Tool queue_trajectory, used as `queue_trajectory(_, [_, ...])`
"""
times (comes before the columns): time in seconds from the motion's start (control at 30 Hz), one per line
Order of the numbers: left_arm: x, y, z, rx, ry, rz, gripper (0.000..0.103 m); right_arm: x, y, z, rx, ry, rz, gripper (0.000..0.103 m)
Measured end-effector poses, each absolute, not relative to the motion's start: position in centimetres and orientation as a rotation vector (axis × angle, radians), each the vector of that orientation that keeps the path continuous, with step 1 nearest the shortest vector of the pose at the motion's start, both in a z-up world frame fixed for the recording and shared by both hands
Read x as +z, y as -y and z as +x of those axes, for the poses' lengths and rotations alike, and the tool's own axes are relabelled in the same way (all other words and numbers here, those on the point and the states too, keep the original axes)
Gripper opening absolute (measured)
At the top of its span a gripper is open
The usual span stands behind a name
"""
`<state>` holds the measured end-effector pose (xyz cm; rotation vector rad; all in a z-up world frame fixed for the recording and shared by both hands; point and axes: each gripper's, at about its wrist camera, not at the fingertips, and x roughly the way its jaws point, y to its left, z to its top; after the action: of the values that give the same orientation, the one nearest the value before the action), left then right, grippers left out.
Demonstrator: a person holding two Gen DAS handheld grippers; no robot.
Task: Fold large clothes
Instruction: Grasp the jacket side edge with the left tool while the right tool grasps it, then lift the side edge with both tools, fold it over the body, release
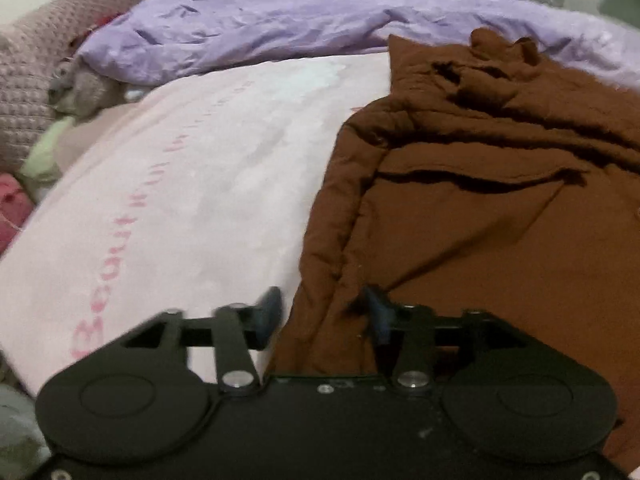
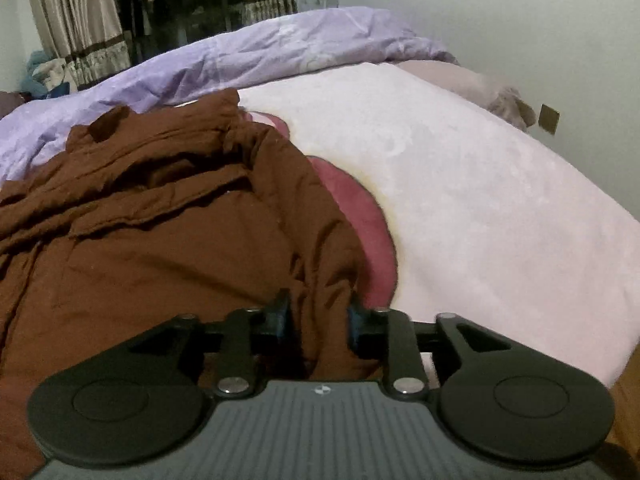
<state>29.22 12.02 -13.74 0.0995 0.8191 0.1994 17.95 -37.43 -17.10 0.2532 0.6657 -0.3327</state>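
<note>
A large brown garment [image 1: 480, 208] lies crumpled on the pale pink bed sheet [image 1: 200, 168], with folds bunched toward the far side. My left gripper [image 1: 324, 314] hovers at the garment's near left edge. Its jaws are apart: the left finger is over the sheet, the right one over the cloth. In the right wrist view the same brown garment [image 2: 160, 240] fills the left half. My right gripper [image 2: 319, 316] straddles a ridge of cloth at the garment's near right edge. Its jaws stand a little apart and do not visibly pinch the cloth.
A rumpled purple duvet [image 1: 280, 24] runs along the far side of the bed [image 2: 260, 52]. Textured pillows [image 1: 28, 92] are piled at the left. A dark pink patch [image 2: 360, 216] shows beside the garment. Bare sheet [image 2: 480, 200] stretches right to the bed's edge.
</note>
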Motion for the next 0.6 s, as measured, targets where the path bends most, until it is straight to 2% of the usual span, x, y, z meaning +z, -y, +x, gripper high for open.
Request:
queue_trajectory(0.17, [-13.5, -11.7, 28.9, 0.224, -0.841, 0.152, 0.058, -16.9, 38.1, 17.3, -0.307, -0.667, 0.280, 0.035])
queue_trajectory(0.27, [-13.5, -11.6, 29.1, 0.227, -0.842, 0.141, 0.064, -16.6, 37.9, 17.1, -0.323, -0.690, 0.247, 0.047])
queue_trajectory(0.3, [-13.5, -11.7, 29.0, 0.230, -0.842, 0.142, 0.069, -16.7, 37.7, 17.0, -0.337, -0.700, 0.233, 0.059])
queue_trajectory(0.33, [-13.5, -11.8, 28.8, 0.236, -0.844, 0.141, 0.073, -16.6, 37.7, 16.8, -0.343, -0.711, 0.225, 0.061])
queue_trajectory(0.5, [-13.9, -12.9, 28.1, 0.226, -0.851, 0.101, 0.083, -16.5, 37.7, 15.8, -0.301, -0.753, 0.219, 0.063])
queue_trajectory(0.53, [-13.9, -13.2, 27.8, 0.221, -0.858, 0.088, 0.087, -16.5, 37.7, 15.8, -0.295, -0.762, 0.215, 0.068])
queue_trajectory(0.57, [-14.0, -13.5, 27.5, 0.210, -0.866, 0.072, 0.087, -16.5, 37.8, 15.8, -0.295, -0.771, 0.217, 0.071])
queue_trajectory(0.6, [-14.0, -14.1, 27.1, 0.186, -0.876, 0.047, 0.087, -16.6, 38.0, 15.8, -0.298, -0.785, 0.240, 0.079])
